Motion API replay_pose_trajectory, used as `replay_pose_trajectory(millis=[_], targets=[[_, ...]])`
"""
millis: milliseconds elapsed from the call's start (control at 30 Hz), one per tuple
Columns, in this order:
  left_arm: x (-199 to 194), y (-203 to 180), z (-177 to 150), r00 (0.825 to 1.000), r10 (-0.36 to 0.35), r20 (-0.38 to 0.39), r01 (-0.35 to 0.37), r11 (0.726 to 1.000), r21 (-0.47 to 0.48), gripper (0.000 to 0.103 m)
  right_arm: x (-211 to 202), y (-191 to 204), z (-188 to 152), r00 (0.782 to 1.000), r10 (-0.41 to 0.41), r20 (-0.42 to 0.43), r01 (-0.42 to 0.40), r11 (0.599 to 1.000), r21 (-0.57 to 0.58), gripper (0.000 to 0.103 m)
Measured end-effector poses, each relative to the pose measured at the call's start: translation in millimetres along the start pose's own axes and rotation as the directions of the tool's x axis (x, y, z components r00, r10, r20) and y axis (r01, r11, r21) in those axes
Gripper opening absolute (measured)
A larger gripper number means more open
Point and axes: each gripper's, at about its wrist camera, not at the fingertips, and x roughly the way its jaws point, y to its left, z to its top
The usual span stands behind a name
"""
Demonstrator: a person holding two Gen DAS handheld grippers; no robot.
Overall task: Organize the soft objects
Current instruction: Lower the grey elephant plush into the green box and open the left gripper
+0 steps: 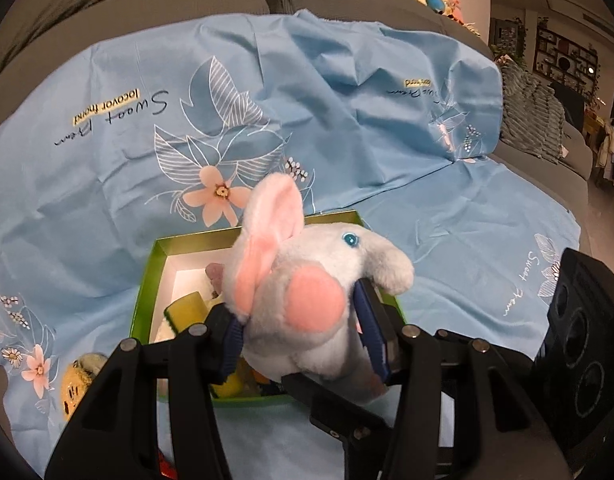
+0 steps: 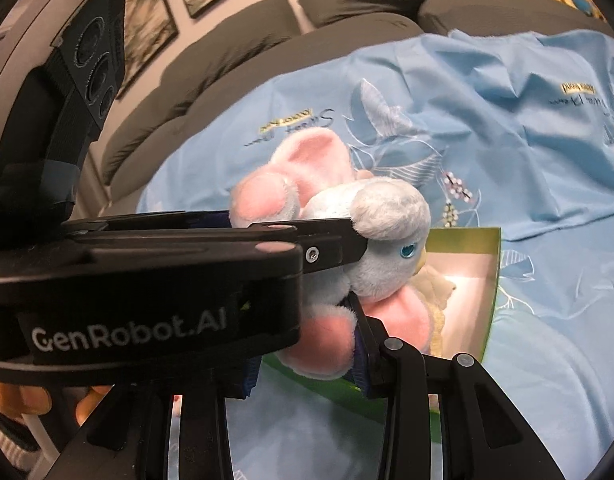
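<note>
- The left claw (image 1: 303,344) pinches the plush elephant (image 1: 307,300) by its body, blue pads pressed into both flanks.
- The right claw (image 2: 307,340) also pinches the elephant, low at a pink foot.
- The elephant hangs just above the green box (image 1: 147,280); its long axis runs near to far, with the trunk (image 1: 391,268) pointing right and a pink ear (image 1: 267,232) standing up.
- The box sits on a blue floral cloth (image 1: 347,120) over a grey sofa (image 1: 187,4), with other soft toys inside.

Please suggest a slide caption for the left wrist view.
Left gripper holds a plush elephant above a green box on a blue cloth.
</note>
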Motion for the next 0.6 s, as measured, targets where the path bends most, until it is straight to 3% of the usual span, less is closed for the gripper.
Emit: replay_pose_trajectory(millis=[333, 600], targets=[[50, 28, -1, 0.993, 0.001, -0.118, -0.011, 0.996, -0.084, 0.053, 49, -9, 5, 0.991, -0.087, -0.1, 0.084, 0.996, -0.029, 0.039], [65, 21, -6, 0.992, -0.015, -0.128, 0.007, 0.998, -0.062, 0.054, 58, -31, -1, 0.983, -0.085, -0.163, 0.097, 0.993, 0.065, 0.039]])
